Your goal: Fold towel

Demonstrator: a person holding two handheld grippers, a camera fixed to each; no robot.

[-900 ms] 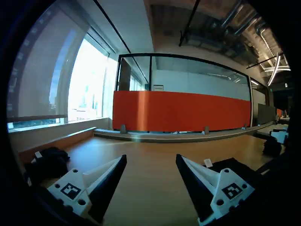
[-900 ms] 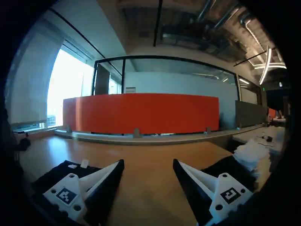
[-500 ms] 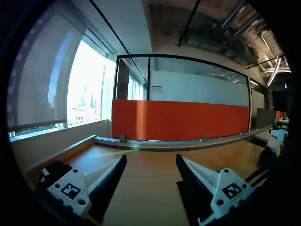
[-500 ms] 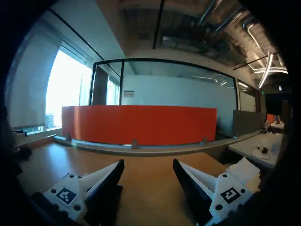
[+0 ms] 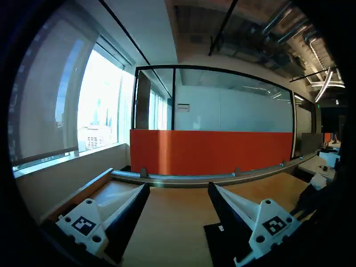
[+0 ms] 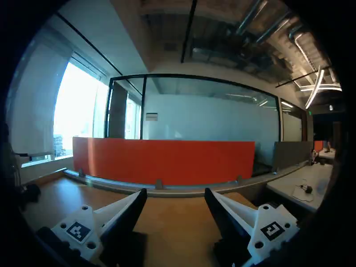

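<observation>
We have brought the left gripper (image 5: 178, 196) and right gripper (image 6: 175, 200) down low over the table (image 5: 178, 227). Both have fingers apart and empty. The dark towel (image 5: 216, 233) lies at 5 o'clock, so grabbing its edge seems next.

Daylight blows out the window (image 5: 95, 115), the ceiling (image 5: 249, 31) is dim, focus is sharp, and fisheye distortion bends the edges.
</observation>
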